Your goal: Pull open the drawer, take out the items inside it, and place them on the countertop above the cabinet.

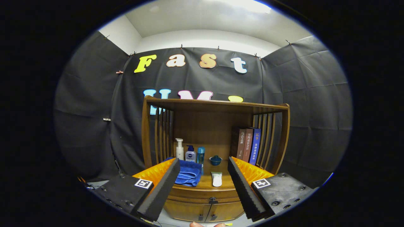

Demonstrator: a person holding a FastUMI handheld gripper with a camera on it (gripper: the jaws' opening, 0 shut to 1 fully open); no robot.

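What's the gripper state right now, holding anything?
Gripper: open, fingers spread wide and holding nothing, aimed at the cabinet with the closed drawer and its knob between them.

Three bottles (190, 153), three books (248, 145), one folded towel (188, 174), one small lidded bowl (216, 160), one tube (216, 179)

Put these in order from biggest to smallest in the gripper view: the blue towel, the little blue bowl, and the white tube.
1. Blue towel
2. White tube
3. Little blue bowl

The bowl sits farther back, so the last two are unsure.
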